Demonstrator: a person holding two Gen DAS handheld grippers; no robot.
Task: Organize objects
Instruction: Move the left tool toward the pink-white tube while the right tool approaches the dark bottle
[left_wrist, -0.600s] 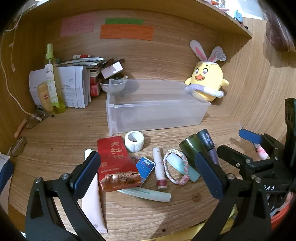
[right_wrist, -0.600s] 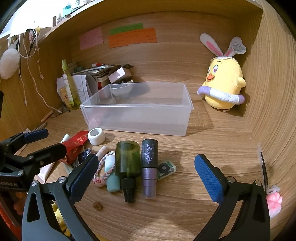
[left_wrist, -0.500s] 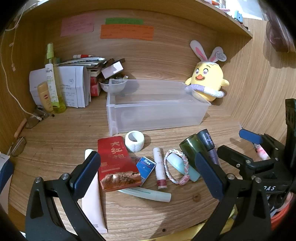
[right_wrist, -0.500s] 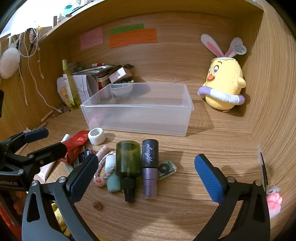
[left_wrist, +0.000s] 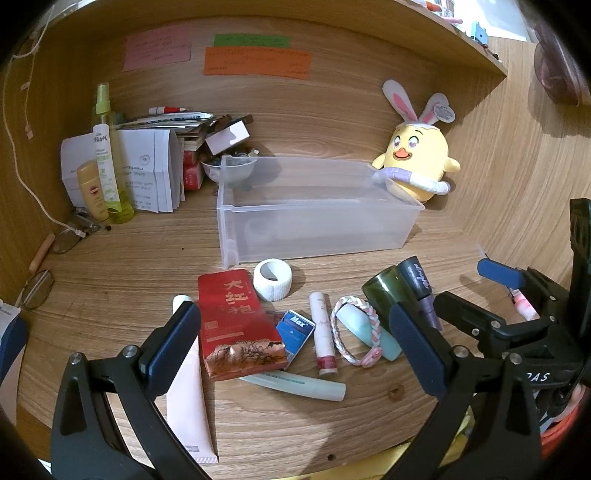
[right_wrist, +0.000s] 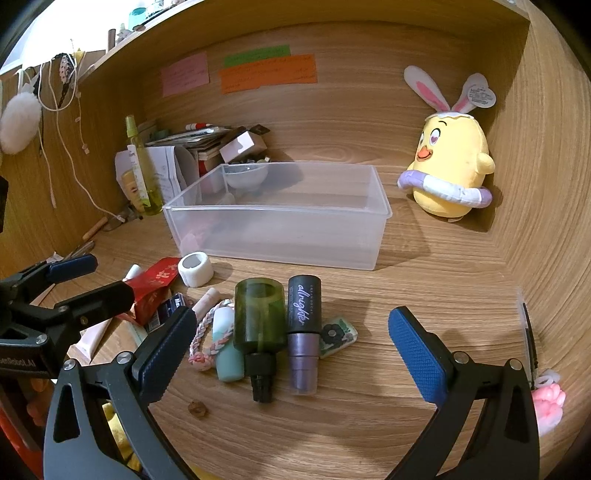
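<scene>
A: Bin status?

B: Clear plastic bin (right_wrist: 280, 229) sits at mid-desk (right_wrist: 424, 295), upright, open top. Nothing visible inside; what shows through the walls lies behind it. A small bowl (left_wrist: 231, 170) stands just behind its back left corner, holding small dark bits I cannot identify.

A: Loose items?

B: All on the desk in front of the bin: white tape roll (left_wrist: 272, 278), red packet (left_wrist: 236, 325), blue card (left_wrist: 295, 328), lip balm (left_wrist: 323, 338), braided band (left_wrist: 354, 332) around a pale teal tube (right_wrist: 227, 343), green bottle (right_wrist: 260, 325) and purple-capped bottle (right_wrist: 303, 325) side by side and touching, both lying flat.

A: Tools?

B: Left gripper (left_wrist: 295, 350) jaws spread wide, holding nothing, above the red packet cluster. Right gripper (right_wrist: 291, 350) equally wide, empty, above the two bottles.
</scene>
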